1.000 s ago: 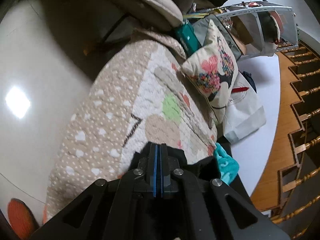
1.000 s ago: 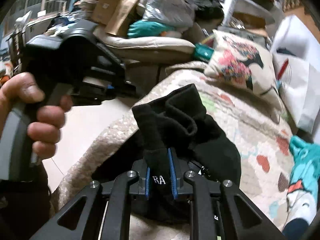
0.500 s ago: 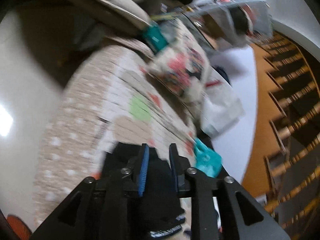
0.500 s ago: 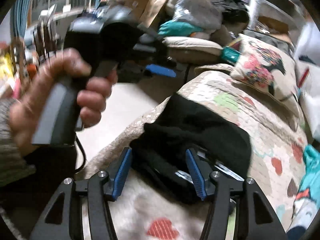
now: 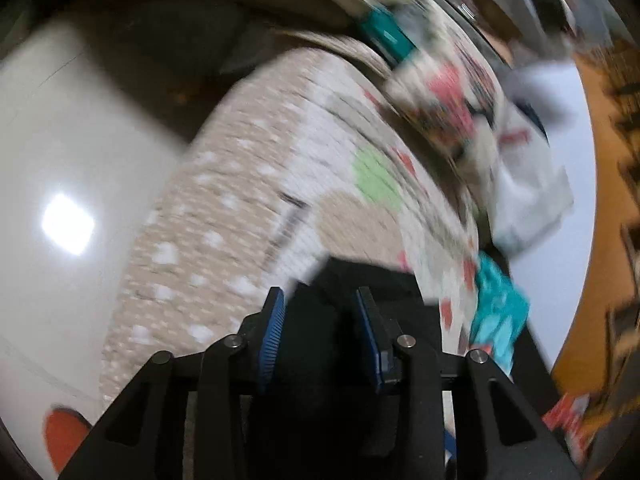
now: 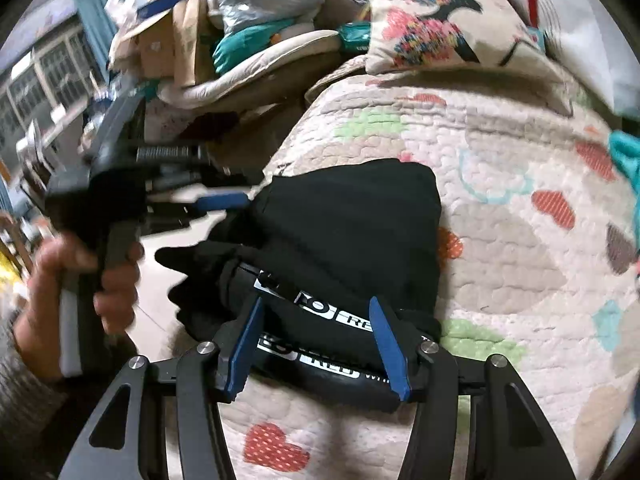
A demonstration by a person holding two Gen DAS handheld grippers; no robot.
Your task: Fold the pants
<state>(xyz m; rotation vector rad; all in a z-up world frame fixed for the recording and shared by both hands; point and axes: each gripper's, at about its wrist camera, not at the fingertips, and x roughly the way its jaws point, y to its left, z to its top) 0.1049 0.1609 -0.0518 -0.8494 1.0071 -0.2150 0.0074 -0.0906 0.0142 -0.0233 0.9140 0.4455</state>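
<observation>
The black pants (image 6: 344, 240) lie folded in a compact bundle on a quilted bedspread (image 6: 500, 208), with a waistband with white lettering at the near side. My right gripper (image 6: 316, 312) is open, its blue pads on either side of the waistband without pinching it. My left gripper (image 5: 320, 300) is open just above the black pants (image 5: 360, 304); it also shows in the right wrist view (image 6: 216, 200), held by a hand at the bundle's left edge. The left wrist view is blurred.
A patterned cushion (image 6: 432, 28) lies at the head of the bed. A teal cloth (image 5: 496, 312) hangs at the bed's right edge. Boxes and bags (image 6: 192, 36) are piled beyond the bed. A shiny white floor (image 5: 68, 184) lies to the left.
Both grippers were shut on the black pants a second ago. Both have opened and let go. The pants now rest as a folded bundle on the bedspread, and the left gripper has drawn back.
</observation>
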